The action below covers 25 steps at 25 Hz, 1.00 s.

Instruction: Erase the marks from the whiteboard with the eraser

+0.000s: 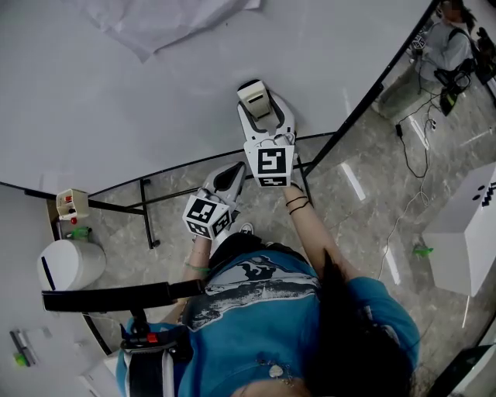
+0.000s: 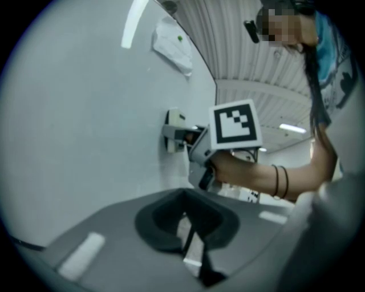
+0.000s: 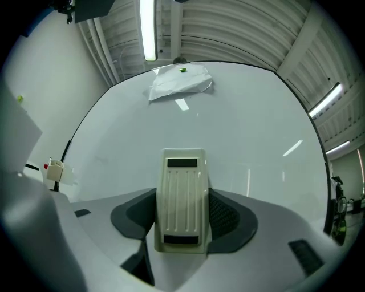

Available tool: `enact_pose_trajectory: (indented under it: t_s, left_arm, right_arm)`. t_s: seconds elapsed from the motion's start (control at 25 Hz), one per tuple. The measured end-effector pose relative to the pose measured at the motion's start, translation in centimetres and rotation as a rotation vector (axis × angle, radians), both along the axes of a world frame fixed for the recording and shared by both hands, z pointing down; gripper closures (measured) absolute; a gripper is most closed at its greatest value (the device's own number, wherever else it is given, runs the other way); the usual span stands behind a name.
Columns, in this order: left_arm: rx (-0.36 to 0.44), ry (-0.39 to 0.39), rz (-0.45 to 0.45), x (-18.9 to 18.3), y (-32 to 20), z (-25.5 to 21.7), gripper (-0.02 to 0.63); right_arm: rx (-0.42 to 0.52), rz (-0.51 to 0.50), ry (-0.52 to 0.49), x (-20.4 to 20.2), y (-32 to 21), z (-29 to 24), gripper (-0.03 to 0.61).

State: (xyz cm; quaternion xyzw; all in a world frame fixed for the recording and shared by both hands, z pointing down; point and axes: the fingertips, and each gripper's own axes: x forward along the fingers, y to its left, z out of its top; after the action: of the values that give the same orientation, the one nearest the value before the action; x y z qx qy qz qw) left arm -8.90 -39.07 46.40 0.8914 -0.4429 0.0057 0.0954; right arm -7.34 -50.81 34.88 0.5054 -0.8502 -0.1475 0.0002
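Observation:
The whiteboard (image 1: 116,85) fills the upper left of the head view and shows no marks that I can make out. My right gripper (image 1: 263,105) is shut on the cream eraser (image 1: 254,97), pressing it flat against the board's lower part. In the right gripper view the eraser (image 3: 181,199) sits between the jaws against the white surface (image 3: 239,125). My left gripper (image 1: 232,177) hangs lower, off the board's edge, its jaws closed together with nothing held. The left gripper view shows the eraser (image 2: 174,130) on the board (image 2: 85,131).
A crumpled white cloth (image 1: 155,23) hangs at the board's top. The board's black stand (image 1: 147,209) crosses below its edge. A small holder with markers (image 1: 71,205) sits at the board's left. White boxes (image 1: 465,233) and cables lie on the floor to the right.

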Motion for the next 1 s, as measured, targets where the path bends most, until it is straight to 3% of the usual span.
enact_pose_trajectory:
  t_s: [0.36,1.0]
  left_arm:
    - [0.003,0.004,0.002,-0.4,0.0,0.1,0.611]
    - [0.011,0.007,0.096,2.4,0.7,0.0,0.611]
  right_arm:
    - [-0.001,0.034,0.006,1.7,-0.9,-0.7,0.316]
    - [0.074,0.2,-0.009,19.8,-6.2,-11.3,0.316]
